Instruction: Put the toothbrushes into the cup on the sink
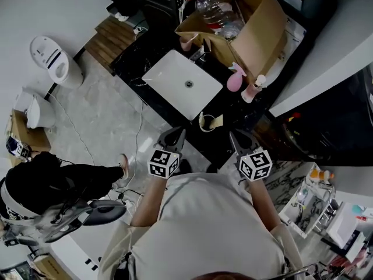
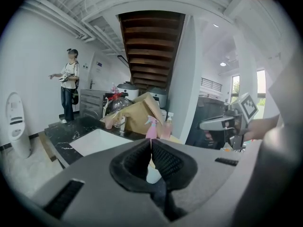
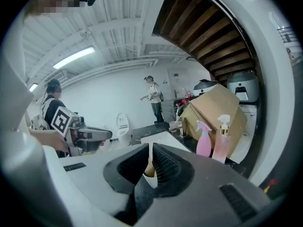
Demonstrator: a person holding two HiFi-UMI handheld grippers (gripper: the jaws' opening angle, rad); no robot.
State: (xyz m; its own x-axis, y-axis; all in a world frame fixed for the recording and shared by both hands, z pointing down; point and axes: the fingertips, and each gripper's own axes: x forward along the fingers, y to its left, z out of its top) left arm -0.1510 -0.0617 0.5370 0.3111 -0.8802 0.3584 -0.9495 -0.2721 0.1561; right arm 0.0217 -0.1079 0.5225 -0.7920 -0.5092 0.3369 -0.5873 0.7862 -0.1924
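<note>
The task looks done: tan-handled toothbrushes seem to sit in the small white cup, with the left gripper and right gripper both closed and empty.

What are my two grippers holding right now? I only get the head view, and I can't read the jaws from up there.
Observer: Left gripper: its own view shows the jaws pressed together with nothing between them.
Operator: And the right one?
Observer: Right gripper is shut too, and empty.
Operator: Where's the cup relative to it?
Observer: In the right gripper view the cup sits just beyond the closed tips, with something brownish standing in it.
</note>
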